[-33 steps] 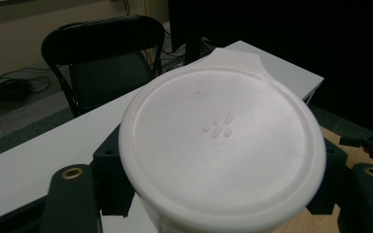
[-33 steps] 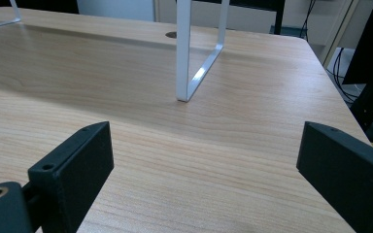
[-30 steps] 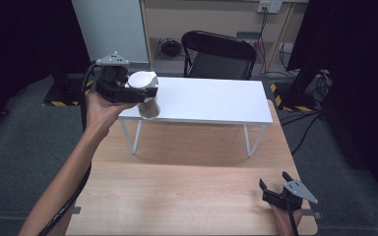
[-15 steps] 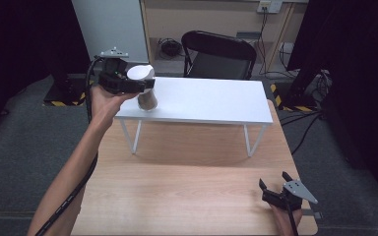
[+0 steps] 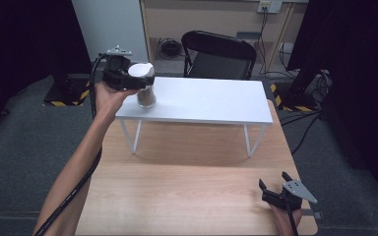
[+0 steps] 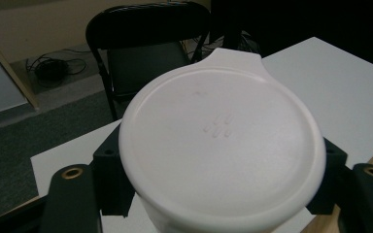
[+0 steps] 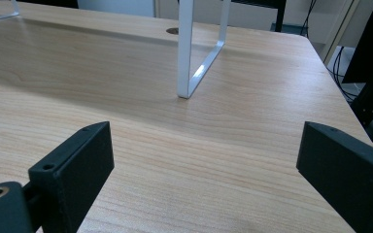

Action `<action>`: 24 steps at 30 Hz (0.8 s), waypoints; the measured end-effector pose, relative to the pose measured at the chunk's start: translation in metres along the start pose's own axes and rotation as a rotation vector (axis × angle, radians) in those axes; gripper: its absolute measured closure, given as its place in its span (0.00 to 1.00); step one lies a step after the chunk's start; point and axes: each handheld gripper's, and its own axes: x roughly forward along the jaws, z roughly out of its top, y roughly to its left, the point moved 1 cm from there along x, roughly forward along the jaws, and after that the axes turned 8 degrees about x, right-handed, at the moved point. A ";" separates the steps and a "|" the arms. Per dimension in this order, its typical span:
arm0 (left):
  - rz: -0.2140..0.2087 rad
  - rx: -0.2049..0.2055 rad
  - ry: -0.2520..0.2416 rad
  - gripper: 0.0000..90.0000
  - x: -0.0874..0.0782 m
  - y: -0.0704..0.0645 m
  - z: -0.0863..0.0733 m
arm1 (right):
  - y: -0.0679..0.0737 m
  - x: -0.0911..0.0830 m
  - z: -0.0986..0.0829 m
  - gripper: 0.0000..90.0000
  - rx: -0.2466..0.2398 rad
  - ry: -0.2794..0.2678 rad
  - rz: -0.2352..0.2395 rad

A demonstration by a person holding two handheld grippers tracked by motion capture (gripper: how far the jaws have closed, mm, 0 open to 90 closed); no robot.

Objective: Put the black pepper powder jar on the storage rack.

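1. Your left tongs [image 5: 139, 81] are clamped on a white lidded container [image 5: 145, 88], 1 jaw on each side of it just under the lid.
2. You're holding that container at the near-left corner of the small white shelf table [image 5: 211, 101], which stands on the wooden worktop [image 5: 187, 191]. From the high view I can't tell if its base is touching the white top or just above it.
3. In the left gripper view the round white lid [image 6: 222, 141] has a little tab pointing away from you, toward the black folding chair [image 6: 148, 43].
4. Your right tongs [image 5: 277, 188] sit low at the near-right corner of the worktop, jaws spread wide with nothing between them.
5. In the right gripper view they face 1 white leg [image 7: 196, 48] of the shelf table across bare wood.
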 end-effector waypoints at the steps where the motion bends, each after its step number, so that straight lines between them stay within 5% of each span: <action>1: -0.003 -0.007 0.004 0.34 0.003 0.002 -0.002 | 0.000 0.000 0.000 0.07 0.000 0.000 -0.001; 17: -0.004 -0.023 -0.020 0.34 0.012 0.009 -0.014 | 0.000 0.000 0.000 0.07 0.005 -0.001 -0.003; 24: 0.003 0.011 -0.022 0.34 0.014 0.003 -0.014 | 0.000 -0.001 0.000 0.07 0.005 -0.002 -0.002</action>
